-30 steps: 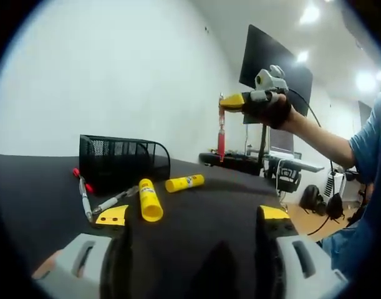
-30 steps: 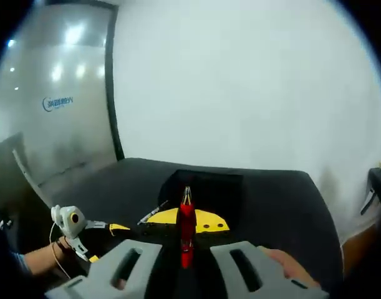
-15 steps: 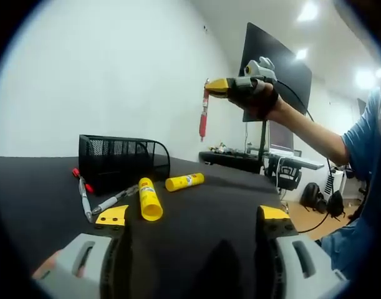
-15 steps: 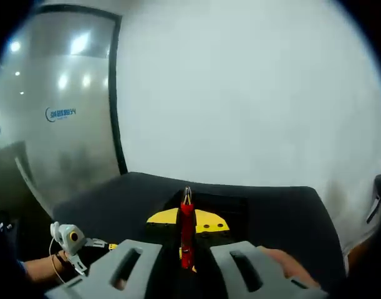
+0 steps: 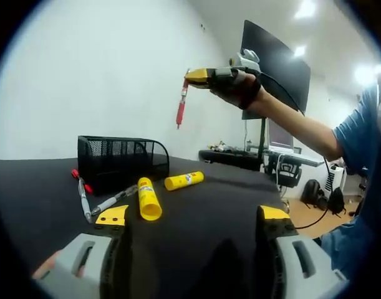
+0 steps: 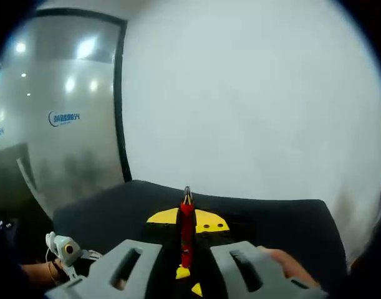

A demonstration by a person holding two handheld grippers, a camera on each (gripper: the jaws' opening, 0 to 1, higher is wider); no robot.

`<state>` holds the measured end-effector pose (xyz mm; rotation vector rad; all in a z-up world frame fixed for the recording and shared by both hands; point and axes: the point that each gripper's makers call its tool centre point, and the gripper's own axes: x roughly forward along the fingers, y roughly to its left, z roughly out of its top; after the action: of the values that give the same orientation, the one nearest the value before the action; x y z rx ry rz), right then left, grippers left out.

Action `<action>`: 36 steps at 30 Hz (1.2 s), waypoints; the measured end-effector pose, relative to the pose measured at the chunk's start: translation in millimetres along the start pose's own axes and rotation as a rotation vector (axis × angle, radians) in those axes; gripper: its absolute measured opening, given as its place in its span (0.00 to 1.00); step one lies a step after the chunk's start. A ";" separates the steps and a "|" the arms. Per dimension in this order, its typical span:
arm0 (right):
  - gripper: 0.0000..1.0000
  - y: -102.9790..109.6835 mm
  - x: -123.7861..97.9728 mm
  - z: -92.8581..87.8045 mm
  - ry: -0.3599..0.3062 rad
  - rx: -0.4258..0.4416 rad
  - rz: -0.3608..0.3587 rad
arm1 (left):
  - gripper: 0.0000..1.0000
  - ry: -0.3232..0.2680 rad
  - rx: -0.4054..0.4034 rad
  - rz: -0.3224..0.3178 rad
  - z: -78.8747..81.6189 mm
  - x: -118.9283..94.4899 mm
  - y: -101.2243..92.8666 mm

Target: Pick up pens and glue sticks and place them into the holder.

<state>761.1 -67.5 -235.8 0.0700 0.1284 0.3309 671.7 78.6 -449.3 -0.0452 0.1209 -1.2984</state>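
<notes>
While the right claw (image 5: pixel 196 76) is pinching a red pen (image 5: pixel 180 109) up in the air, we are judging the task as barely underway. From the left gripper view the pen is hanging tip-down from that claw, high above the black table (image 5: pixel 215 205) and off toward 1 o'clock of the mesh holder (image 5: pixel 123 161), not yet over its opening. In the right gripper view the same red pen (image 6: pixel 186 233) is sitting clamped between the yellow pads at 6 o'clock, with the dark table beyond it.

We are not seeing anything inside the holder; its mesh is too dark to tell for sure, so we are counting zero items confirmed placed. Left on the table: one yellow glue stick (image 5: pixel 148 199) lying just beside the holder at its 5 o'clock, a second glue stick (image 5: pixel 184 181) at its 3 o'clock, a silver pen with red cap (image 5: pixel 82 192) at its 7 o'clock, and another silver pen (image 5: pixel 112 200) lying between those, near the first glue stick.

Our left claw (image 5: pixel 196 218) is idling low over the table with jaws spread wide, gripping nothing, its yellow tips apart at 7 and 5 o'clock of its own view.

So we are reckoning: one pen in transit, four items still waiting for pickup.
</notes>
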 end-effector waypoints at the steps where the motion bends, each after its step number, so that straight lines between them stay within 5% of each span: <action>1: 0.04 0.5 3.8 2.9 -0.005 -0.007 0.000 | 0.78 0.001 0.001 -0.001 -0.1 0.1 -0.2; 17: 0.04 12.9 88.9 20.5 -0.016 -0.055 0.012 | 0.78 0.000 0.011 -0.026 0.5 0.1 -4.1; 25: 0.04 17.2 131.2 23.1 -0.016 -0.155 -0.018 | 0.78 -0.016 0.011 -0.042 4.0 -0.2 -6.3; 36: 0.04 29.2 182.2 -5.8 0.023 -0.169 -0.003 | 0.77 -0.016 0.021 -0.048 4.6 0.2 -8.0</action>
<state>921.8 20.2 -259.7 -0.1008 0.1233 0.3385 664.6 76.1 -444.0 -0.0406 0.0926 -1.3473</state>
